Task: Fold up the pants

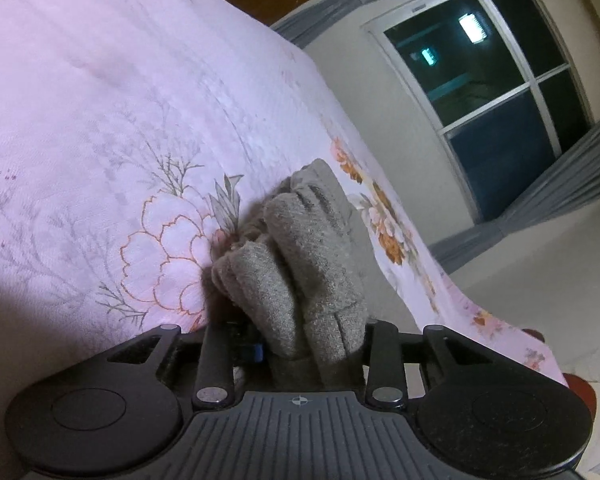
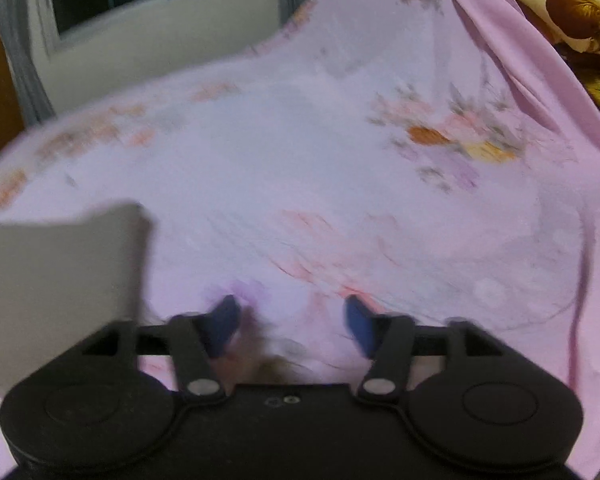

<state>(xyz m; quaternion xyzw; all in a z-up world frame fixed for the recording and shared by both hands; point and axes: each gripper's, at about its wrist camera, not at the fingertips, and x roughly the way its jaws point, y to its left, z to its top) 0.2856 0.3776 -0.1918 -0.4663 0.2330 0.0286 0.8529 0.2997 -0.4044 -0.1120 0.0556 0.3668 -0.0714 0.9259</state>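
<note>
Bunched pants — on pink floral bedsheet — dark window beyond.

Both views are lit by artificial indoor light; illumination is moderate and even. In the left wrist view, the dark-paned window with a white frame at 2 o'clock shows two bright lamp reflections as glare patches. This view is sharp: the weave of the bunched grey-brown knitted pants fabric is resolved. A soft shadow covers the pink floral bedsheet at 8 o'clock. Fisheye distortion bends the window frame and the bed edge toward the corners. The right wrist view is motion-blurred throughout; the floral print is smeared and the blue fingertip pads have indistinct outlines. Corners vignette to black.
</note>
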